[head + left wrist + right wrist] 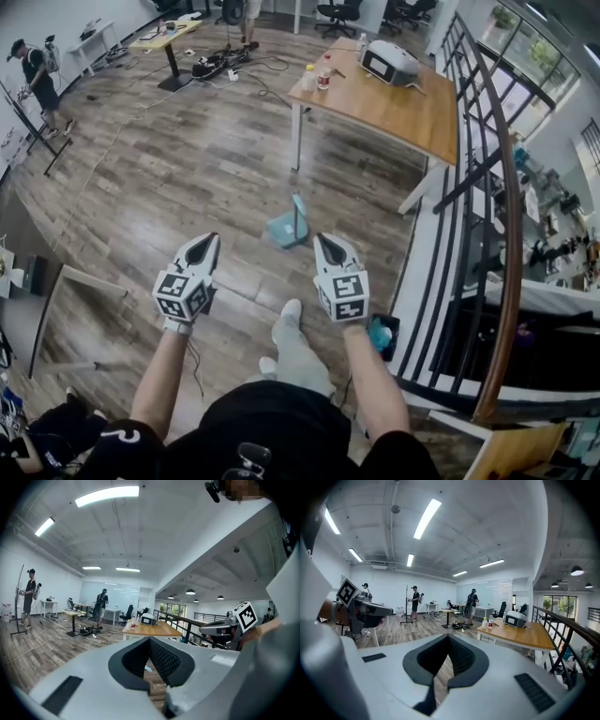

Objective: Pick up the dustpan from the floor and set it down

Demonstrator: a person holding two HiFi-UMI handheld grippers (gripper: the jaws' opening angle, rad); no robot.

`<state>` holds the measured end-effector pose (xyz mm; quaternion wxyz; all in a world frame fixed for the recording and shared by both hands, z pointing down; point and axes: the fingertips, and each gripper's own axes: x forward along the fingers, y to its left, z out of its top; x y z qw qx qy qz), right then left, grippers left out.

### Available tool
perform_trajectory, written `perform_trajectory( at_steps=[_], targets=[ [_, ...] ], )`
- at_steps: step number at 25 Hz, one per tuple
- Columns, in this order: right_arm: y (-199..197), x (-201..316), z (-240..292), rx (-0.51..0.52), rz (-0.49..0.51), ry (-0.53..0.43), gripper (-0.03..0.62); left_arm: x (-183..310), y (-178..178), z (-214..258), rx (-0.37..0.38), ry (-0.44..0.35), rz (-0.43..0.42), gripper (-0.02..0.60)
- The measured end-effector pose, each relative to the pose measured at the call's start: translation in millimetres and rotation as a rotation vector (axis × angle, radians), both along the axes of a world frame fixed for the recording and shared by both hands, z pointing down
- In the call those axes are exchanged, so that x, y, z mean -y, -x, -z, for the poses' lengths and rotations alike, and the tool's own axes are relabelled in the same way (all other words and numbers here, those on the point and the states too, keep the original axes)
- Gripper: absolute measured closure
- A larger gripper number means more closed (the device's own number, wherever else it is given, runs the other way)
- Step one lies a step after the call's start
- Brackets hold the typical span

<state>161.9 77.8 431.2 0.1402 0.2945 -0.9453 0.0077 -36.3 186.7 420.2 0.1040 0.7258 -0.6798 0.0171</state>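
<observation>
left tongs [208, 242] and right tongs [323, 242] pressed closed, nothing held; dustpan [284, 231] is seen ahead on floor [187, 169]. one pair is best spread wide, then aligned on upright handle [298, 214].

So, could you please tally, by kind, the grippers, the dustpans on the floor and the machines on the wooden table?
Grippers: 2, the left gripper and the right gripper
Dustpan: 1
Grey machine: 1
Total: 4
</observation>
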Motion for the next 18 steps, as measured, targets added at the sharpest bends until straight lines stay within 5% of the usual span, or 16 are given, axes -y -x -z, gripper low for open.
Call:
perform_trajectory(
  at_steps=[18],
  targets=[
    [84.7,194.1,-5.1,-0.004,-0.026,0.025,0.599,198.7,64.3,-4.9,0.014,0.031,-0.098,0.584]
  ],
)
